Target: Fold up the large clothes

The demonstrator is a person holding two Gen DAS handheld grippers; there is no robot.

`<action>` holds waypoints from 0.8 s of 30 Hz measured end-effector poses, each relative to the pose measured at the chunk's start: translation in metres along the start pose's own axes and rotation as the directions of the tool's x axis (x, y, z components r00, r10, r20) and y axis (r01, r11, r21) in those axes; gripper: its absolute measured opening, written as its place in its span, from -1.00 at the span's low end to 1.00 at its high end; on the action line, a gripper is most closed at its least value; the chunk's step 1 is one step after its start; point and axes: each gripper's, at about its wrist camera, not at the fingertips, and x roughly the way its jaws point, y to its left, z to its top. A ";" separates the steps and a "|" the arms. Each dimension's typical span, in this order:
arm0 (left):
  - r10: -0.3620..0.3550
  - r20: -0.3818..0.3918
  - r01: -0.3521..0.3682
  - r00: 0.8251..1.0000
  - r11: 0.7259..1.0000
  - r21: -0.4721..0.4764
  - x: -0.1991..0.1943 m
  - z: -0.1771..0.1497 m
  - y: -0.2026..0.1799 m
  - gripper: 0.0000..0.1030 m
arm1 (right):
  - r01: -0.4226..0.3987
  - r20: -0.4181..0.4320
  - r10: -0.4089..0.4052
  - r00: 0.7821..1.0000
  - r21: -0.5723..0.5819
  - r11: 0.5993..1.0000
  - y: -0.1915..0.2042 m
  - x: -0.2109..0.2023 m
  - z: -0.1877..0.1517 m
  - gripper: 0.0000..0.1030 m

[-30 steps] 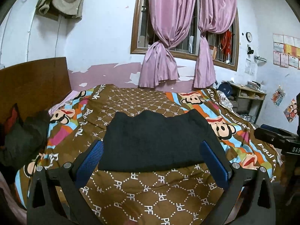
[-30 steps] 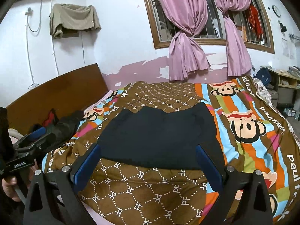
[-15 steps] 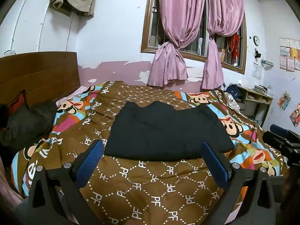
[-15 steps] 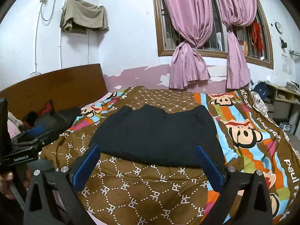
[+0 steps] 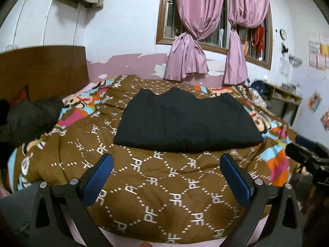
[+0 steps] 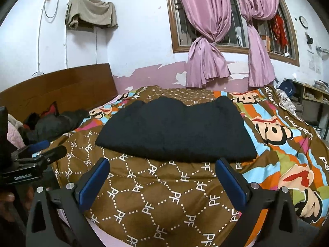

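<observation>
A dark folded garment (image 5: 185, 121) lies flat in the middle of the bed, on a brown patterned quilt (image 5: 164, 185); the right wrist view shows the garment (image 6: 176, 131) too. My left gripper (image 5: 166, 164) is open, its blue pads held above the quilt short of the garment's near edge, holding nothing. My right gripper (image 6: 162, 167) is likewise open and empty, just short of the near edge. Each gripper shows in the other's view: the right gripper (image 5: 308, 154) at the right edge, the left gripper (image 6: 37, 154) at the left edge.
A wooden headboard (image 5: 41, 70) stands at the left, with a heap of dark clothes (image 5: 28, 119) before it. Behind the bed is a window with pink curtains (image 5: 205, 41). A shelf (image 5: 283, 100) stands at the right. A khaki garment (image 6: 90, 10) hangs on the wall.
Both grippers have drawn back toward me from the garment and tilted upward; the pads that flanked its near corners now sit short of its edge. The garment stays put.
</observation>
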 end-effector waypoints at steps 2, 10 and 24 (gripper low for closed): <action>0.014 -0.002 -0.014 1.000 1.000 0.017 0.003 -0.004 -0.001 0.96 | -0.007 -0.029 0.007 1.000 0.008 1.000 -0.003 0.005 -0.006 1.00; 0.012 -0.048 -0.010 0.999 0.999 0.042 0.014 -0.017 -0.006 0.96 | -0.010 -0.081 0.012 0.997 0.018 1.000 -0.003 0.016 -0.015 1.00; 0.006 -0.061 -0.004 0.998 0.999 0.037 0.017 -0.021 -0.002 0.96 | 0.046 -0.126 -0.043 0.991 0.023 0.999 -0.010 0.026 -0.024 1.00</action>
